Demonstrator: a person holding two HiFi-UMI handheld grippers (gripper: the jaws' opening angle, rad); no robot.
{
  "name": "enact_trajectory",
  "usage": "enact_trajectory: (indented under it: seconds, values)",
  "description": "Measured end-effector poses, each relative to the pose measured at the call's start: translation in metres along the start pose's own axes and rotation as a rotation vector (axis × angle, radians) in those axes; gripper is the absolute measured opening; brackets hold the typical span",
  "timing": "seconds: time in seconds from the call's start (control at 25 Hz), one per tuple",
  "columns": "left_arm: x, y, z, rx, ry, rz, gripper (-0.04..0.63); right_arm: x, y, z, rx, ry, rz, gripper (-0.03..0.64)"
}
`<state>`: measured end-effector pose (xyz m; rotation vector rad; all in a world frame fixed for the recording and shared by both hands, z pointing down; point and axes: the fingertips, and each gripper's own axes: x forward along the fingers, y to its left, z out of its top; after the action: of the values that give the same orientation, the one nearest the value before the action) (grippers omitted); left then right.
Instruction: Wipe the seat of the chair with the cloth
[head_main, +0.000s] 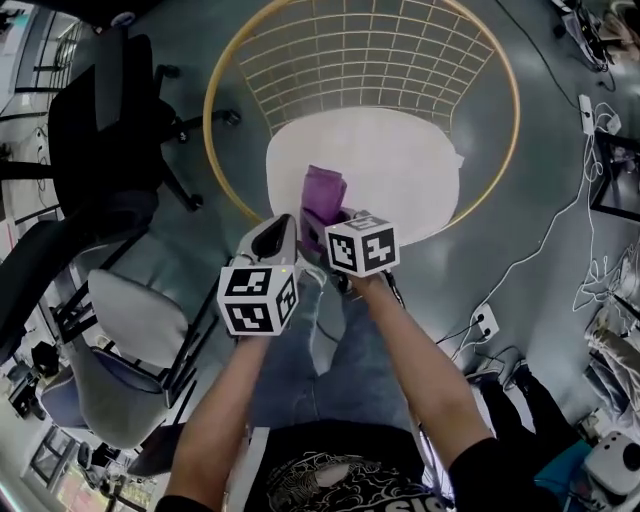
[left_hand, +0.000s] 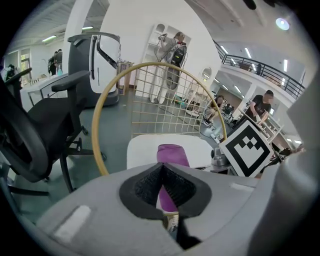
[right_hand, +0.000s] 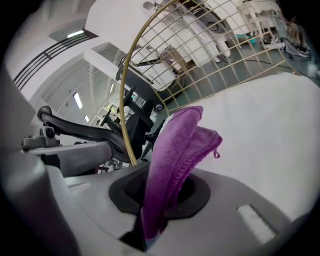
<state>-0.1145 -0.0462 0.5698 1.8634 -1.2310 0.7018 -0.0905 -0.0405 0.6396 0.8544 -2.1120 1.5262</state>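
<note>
Cloth (right_hand: 175, 145) is clamped in my right gripper (right_hand: 160, 195). The purple fabric comes up out of the pinched jaws and folds over on itself ahead of them. From the head view the loose end lies over the near part of the white seat (head_main: 400, 170), a little left of its middle. Whether it presses on the surface or only droops onto it, I cannot tell.

My left gripper (head_main: 285, 228) sits just beside the right one at the seat's front edge and carries nothing. Its jaws are drawn close, leaving only a narrow slit. Through that slit I see the cloth beyond, not gripped.

As for progress, picking up the cloth is done and it has been brought to the chair (head_main: 210, 110). The wiping itself looks barely begun, if begun at all. The cloth covers only a small patch near the front, and most of the seat lies bare toward the wire back and out to the right. I see no marks or damp streaks on the white surface to show what has been covered.

What is left, as I judge it, is nearly everything: pressing the cloth flat and sweeping it across the seat, including the far side under the gold grid.
</note>
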Motion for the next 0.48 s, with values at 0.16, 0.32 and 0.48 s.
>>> enact_trajectory:
  seconds: [0.16, 0.32, 0.48]
  values:
    - [-0.018, 0.033, -0.008, -0.009, -0.001, 0.003, -0.002, 0.037, 0.031, -0.007, -0.073, 0.042, 0.006, 0.063]
    - [-0.028, 0.053, -0.014, 0.002, 0.007, -0.017, -0.002, 0.061, 0.042, -0.014, -0.127, 0.076, -0.026, 0.063]
    - [-0.032, 0.061, -0.021, 0.001, 0.014, -0.033, 0.0, 0.062, 0.038, -0.017, -0.121, 0.064, -0.065, 0.063]
